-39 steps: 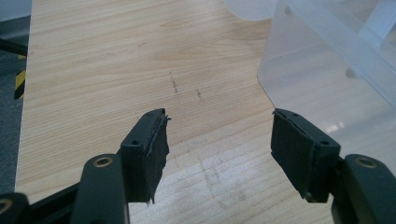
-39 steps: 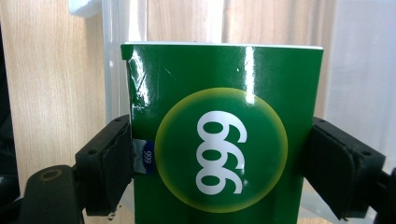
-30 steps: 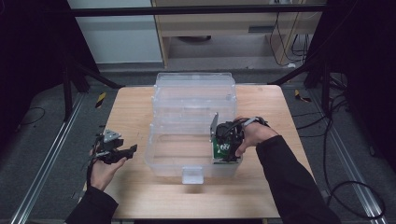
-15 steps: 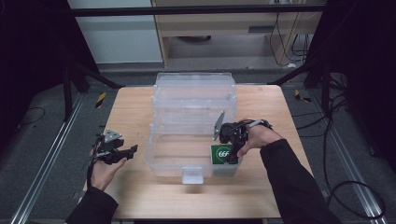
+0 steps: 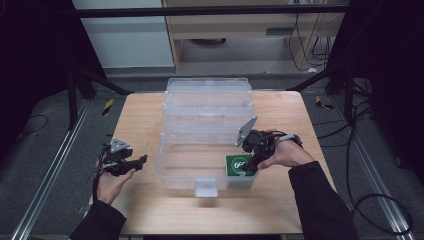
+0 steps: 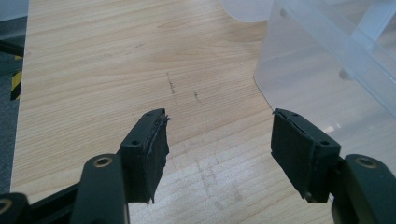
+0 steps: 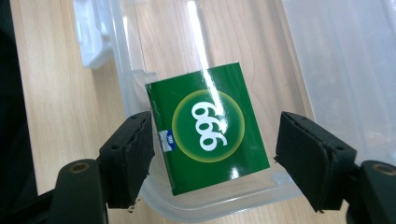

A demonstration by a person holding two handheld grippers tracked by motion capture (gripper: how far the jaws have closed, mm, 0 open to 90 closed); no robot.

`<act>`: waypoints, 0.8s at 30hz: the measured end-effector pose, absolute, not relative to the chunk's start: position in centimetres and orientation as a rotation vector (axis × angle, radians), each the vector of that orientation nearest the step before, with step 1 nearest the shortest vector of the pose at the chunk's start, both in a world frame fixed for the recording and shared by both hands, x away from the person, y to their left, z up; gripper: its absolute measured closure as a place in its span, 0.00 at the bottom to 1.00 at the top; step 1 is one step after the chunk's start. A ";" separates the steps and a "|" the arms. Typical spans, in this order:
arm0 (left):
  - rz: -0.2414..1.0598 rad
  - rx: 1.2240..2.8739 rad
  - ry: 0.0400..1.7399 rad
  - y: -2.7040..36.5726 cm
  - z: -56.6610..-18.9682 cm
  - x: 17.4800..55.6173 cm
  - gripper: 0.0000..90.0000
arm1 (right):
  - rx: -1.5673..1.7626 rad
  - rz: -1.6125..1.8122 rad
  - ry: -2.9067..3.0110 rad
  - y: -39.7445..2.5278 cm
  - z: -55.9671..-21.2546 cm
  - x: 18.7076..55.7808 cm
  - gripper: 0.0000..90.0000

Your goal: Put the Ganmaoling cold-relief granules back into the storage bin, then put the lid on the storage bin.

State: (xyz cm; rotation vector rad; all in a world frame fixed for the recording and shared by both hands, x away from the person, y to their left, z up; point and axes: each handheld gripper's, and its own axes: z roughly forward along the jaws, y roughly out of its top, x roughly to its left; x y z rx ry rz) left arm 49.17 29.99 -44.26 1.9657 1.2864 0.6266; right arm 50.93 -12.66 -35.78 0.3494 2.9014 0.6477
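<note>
A clear plastic bin (image 5: 181,176) stands in the middle of the wooden table, its lid (image 5: 208,98) folded back behind it. A green box marked 999 (image 5: 240,165) (image 7: 208,128) lies flat in the bin's front right corner. My right gripper (image 5: 255,156) (image 7: 215,158) hovers just above that box, open, its jaws spread wider than the box and not touching it. My left gripper (image 5: 134,162) (image 6: 219,149) is held over the bare table left of the bin, open with nothing between its jaws; the bin's wall (image 6: 322,70) is close on its right.
A white latch tab (image 5: 206,187) (image 7: 92,32) sticks out from the bin's front wall. Bare tabletop (image 5: 135,120) lies left and in front of the bin. Metal frame rails and cables run along the floor on both sides.
The right gripper has let go of the green box, which now lies flat in the bin's corner, and has drawn back slightly. The left gripper has stayed still.
</note>
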 end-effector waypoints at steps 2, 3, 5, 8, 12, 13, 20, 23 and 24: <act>0.627 1.969 1.285 30.0 -44.2 49.1 0.40 | 0.355 0.679 2.893 -12.9 -35.8 50.7 0.31; 0.628 1.966 1.282 29.9 -44.2 49.1 0.40 | 0.363 0.687 2.893 -12.9 -35.8 50.5 0.31; 0.627 1.970 1.281 29.9 -44.1 49.1 0.40 | 0.368 0.692 2.896 -13.0 -35.8 50.1 0.30; 0.627 1.970 1.282 29.9 -44.2 49.1 0.40 | 0.363 0.712 2.890 -12.9 -35.8 49.7 0.30; 0.627 1.966 1.283 29.9 -44.1 49.1 0.40 | 0.370 0.728 2.881 -12.7 -35.7 49.2 0.30; 0.625 1.965 1.284 30.0 -44.1 49.1 0.40 | 0.369 0.730 2.882 -12.6 -35.7 49.1 0.30; 0.628 1.954 1.283 30.1 -43.9 49.1 0.40 | 0.357 0.723 2.894 -11.3 -35.6 48.2 0.30; 0.625 1.954 1.281 30.2 -43.9 49.1 0.40 | 0.358 0.700 2.914 -10.5 -35.7 48.0 0.30; 0.624 1.955 1.281 30.2 -43.9 49.1 0.40 | 0.362 0.699 2.915 -10.2 -35.7 47.9 0.31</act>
